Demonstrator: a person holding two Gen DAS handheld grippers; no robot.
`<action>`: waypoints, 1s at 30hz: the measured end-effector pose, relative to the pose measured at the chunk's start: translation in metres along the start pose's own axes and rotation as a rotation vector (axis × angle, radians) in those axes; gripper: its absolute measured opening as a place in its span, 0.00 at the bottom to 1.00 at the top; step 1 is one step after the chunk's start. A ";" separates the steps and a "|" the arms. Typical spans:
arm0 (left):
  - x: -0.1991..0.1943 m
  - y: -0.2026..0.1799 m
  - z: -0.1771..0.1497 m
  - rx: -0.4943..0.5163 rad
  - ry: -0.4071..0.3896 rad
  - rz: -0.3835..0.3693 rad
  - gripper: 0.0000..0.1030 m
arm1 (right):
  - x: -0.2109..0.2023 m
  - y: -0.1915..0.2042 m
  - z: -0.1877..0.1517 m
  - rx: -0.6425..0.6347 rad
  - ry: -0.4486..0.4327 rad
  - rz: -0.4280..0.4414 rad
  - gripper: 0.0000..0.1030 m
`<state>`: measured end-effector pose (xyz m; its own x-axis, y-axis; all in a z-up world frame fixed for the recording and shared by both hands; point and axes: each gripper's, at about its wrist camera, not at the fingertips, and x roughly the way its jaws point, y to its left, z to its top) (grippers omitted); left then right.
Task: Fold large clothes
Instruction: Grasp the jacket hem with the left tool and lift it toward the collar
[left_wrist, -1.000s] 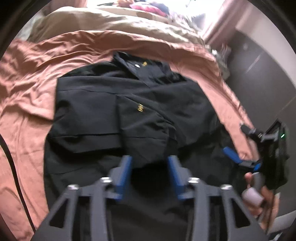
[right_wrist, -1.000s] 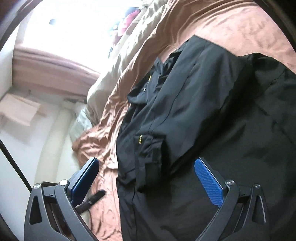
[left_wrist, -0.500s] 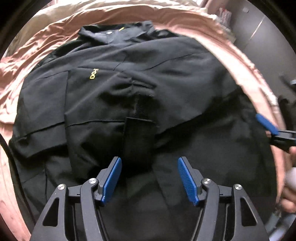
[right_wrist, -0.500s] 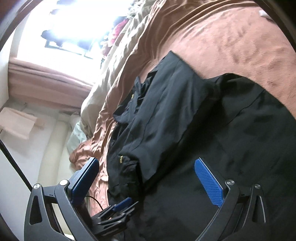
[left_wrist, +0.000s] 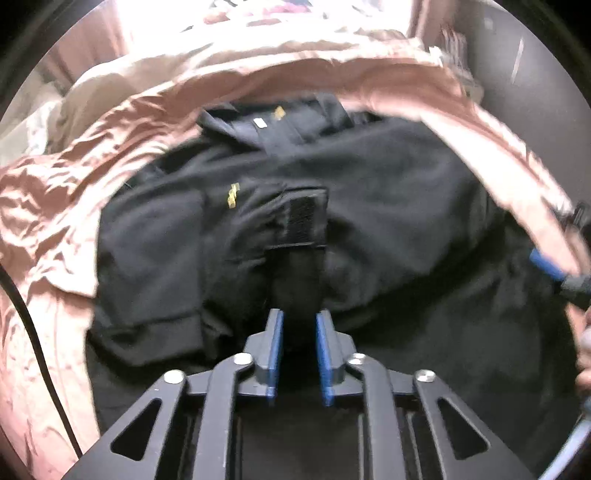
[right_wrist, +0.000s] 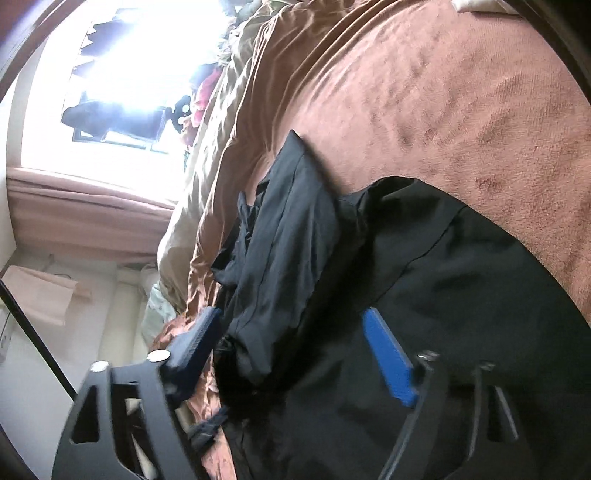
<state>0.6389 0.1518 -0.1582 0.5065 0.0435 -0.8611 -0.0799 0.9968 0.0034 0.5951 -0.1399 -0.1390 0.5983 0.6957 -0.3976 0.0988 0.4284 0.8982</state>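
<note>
A brown bed (right_wrist: 443, 92) fills both frames, with the black jacket (left_wrist: 388, 192) spread across its centre. At bottom centre the left hand-held gripper (left_wrist: 298, 325) pinches a jacket cuff (left_wrist: 297, 288); the right hand-held gripper (right_wrist: 295, 332), at lower centre of its frame, is spread wide over the fabric.

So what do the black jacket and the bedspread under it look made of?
Black jacket: likely thin matte woven synthetic, smooth with crisp creases and a hook-and-loop cuff tab. Brown bedspread: soft napped fabric, perhaps fleece or terry, going by its brushed texture.
</note>
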 end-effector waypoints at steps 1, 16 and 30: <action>-0.006 0.007 0.004 -0.019 -0.017 0.003 0.11 | 0.002 0.000 -0.001 -0.002 0.002 -0.002 0.62; -0.003 0.120 0.009 -0.316 -0.102 0.046 0.07 | 0.021 0.001 0.020 -0.030 0.006 -0.071 0.54; -0.013 0.194 -0.036 -0.522 -0.025 0.075 0.45 | 0.019 0.001 0.022 -0.045 0.008 -0.077 0.54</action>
<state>0.5857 0.3422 -0.1643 0.5027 0.1215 -0.8559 -0.5308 0.8248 -0.1947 0.6242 -0.1391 -0.1410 0.5841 0.6640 -0.4669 0.1088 0.5059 0.8557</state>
